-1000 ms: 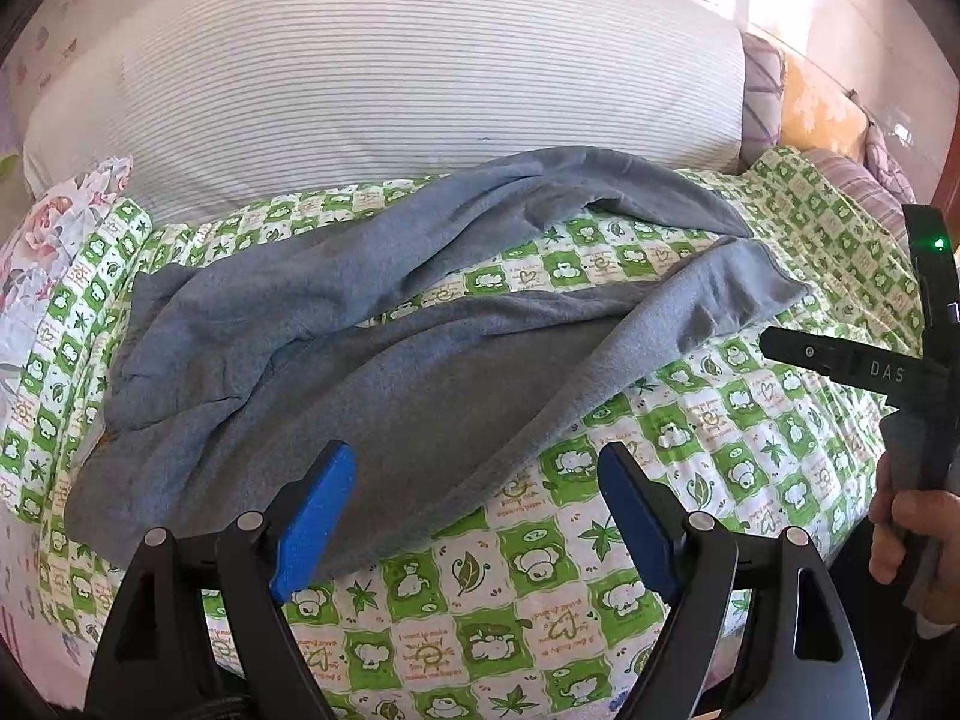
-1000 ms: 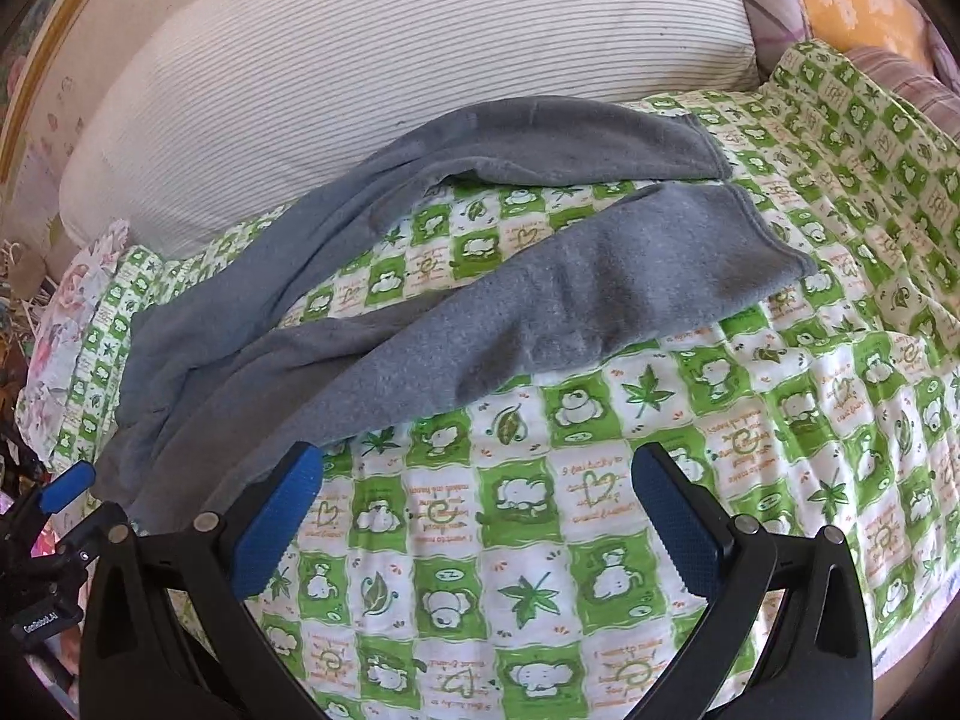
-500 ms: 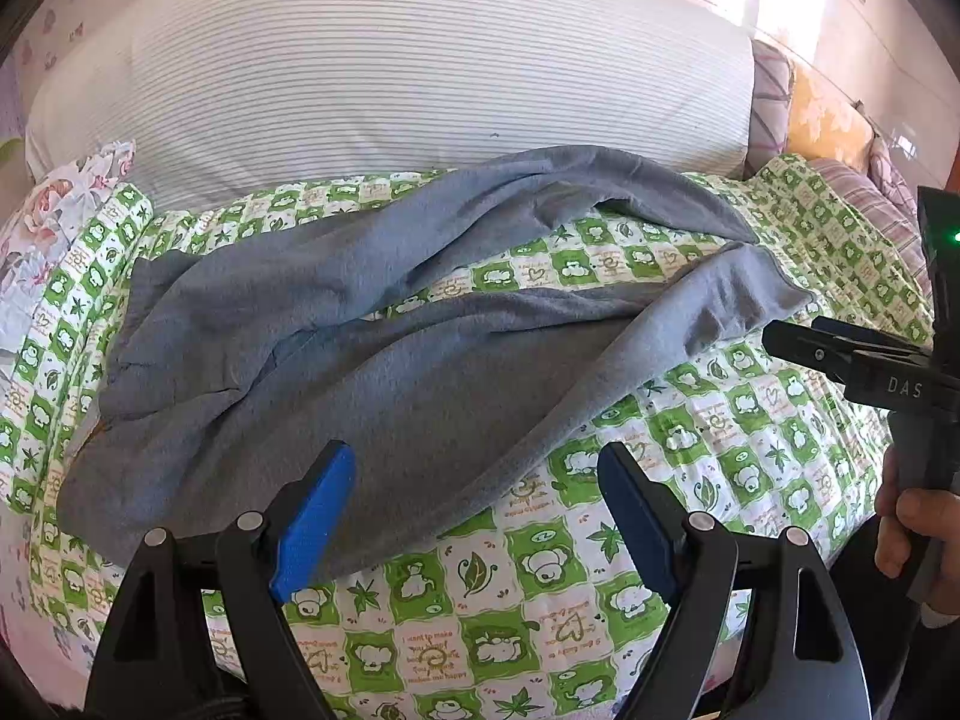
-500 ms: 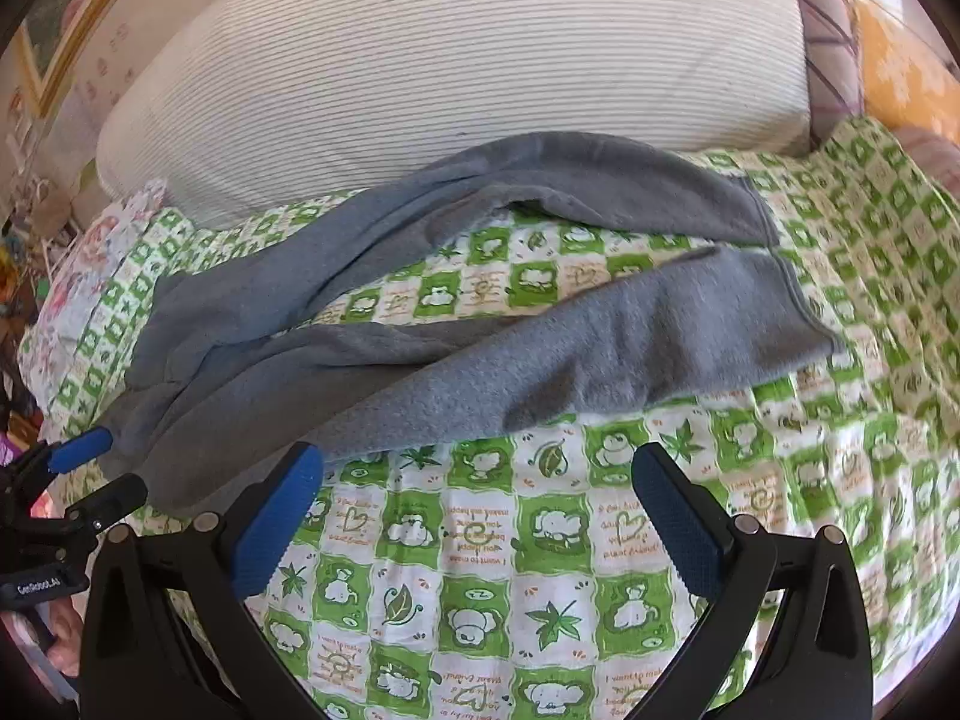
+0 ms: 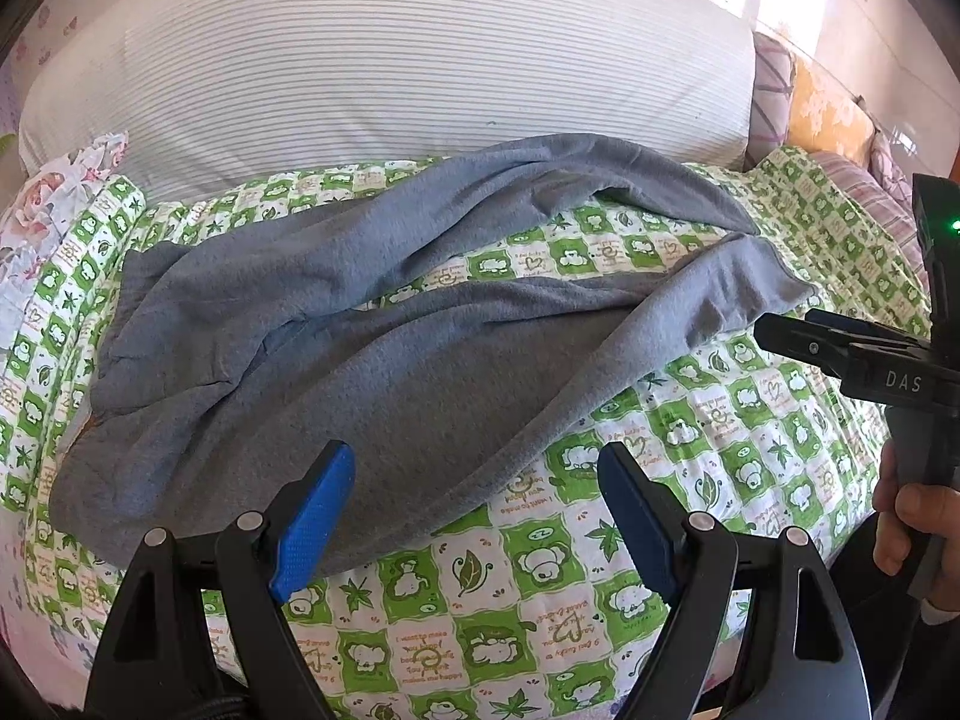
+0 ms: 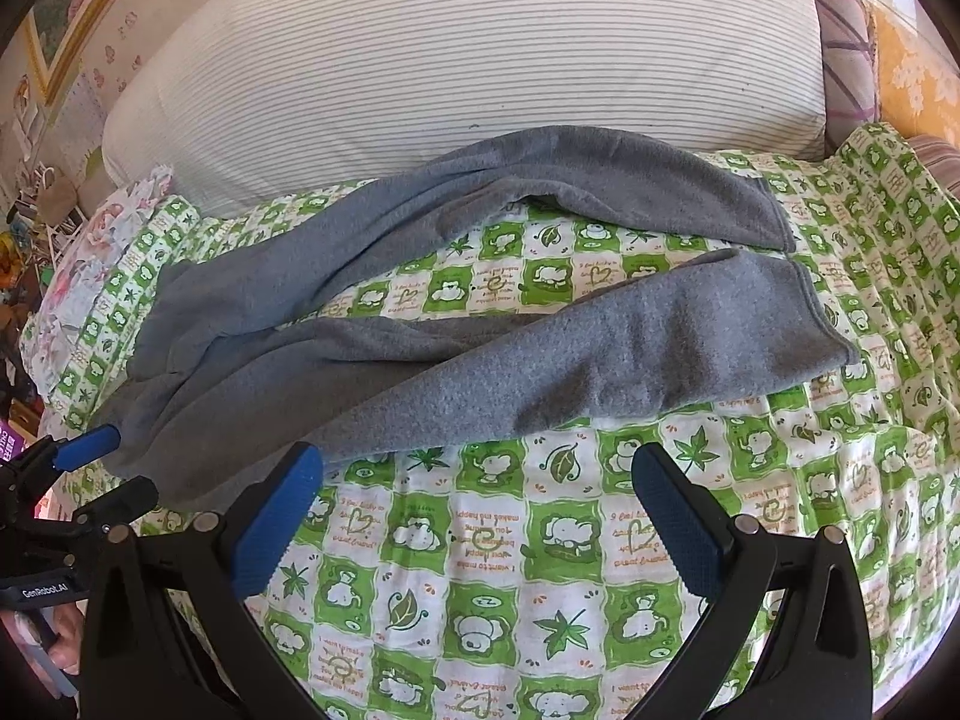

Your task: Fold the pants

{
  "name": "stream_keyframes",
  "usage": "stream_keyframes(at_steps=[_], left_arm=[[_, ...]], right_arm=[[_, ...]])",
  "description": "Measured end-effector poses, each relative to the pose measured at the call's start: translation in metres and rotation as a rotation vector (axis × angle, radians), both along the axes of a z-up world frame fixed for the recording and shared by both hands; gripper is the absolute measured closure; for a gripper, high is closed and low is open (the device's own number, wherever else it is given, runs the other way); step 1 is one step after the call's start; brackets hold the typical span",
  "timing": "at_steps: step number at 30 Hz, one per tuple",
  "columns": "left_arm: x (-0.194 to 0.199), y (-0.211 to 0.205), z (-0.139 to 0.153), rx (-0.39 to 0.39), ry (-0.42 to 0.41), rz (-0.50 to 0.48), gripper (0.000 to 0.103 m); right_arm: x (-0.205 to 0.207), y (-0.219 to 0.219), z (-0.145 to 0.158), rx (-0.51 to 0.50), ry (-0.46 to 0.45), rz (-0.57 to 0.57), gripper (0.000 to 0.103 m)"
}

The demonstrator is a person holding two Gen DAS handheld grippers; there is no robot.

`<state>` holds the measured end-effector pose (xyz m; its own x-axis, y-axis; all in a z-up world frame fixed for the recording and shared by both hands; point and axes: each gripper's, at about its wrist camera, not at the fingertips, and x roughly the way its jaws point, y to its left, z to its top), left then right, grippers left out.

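- Pants [image 5: 384, 360] unfolded on bed [image 5: 540, 600], legs spread.
- Left claw [image 5: 474, 516] apart, empty, above waist edge.
- Right claw [image 6: 474, 516] apart, empty, near cuff side.

A bed [image 5: 540, 618] covered by a green-and-white checked blanket [image 6: 480, 588] printed with animals, leaves and hearts carries everything. Grey pants [image 5: 336, 360] lie directly on the blanket, unfolded, waist toward the bed's left edge, both legs running toward the right edge and spread apart so blanket shows between them. Along the far edge a large white striped pillow [image 6: 468, 54] rests, the far leg touching its base. A floral cloth [image 5: 42, 204] sits at the far left corner.
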<state>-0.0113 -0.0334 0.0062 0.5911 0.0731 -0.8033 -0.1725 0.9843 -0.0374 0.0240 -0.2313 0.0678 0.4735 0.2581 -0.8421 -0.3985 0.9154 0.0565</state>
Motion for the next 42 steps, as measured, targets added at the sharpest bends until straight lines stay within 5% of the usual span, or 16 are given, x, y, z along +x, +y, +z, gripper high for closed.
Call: stream_keyframes(at_steps=[22, 42], left_arm=[[0.01, -0.002, -0.016, -0.018, 0.044, -0.02, 0.019], [0.044, -0.013, -0.062, 0.05, 0.164, -0.095, 0.019]], right_arm=[[0.004, -0.008, -0.003, 0.009, 0.016, -0.005, 0.0], [0.069, -0.161, -0.023, 0.091, 0.098, -0.365, 0.0]])
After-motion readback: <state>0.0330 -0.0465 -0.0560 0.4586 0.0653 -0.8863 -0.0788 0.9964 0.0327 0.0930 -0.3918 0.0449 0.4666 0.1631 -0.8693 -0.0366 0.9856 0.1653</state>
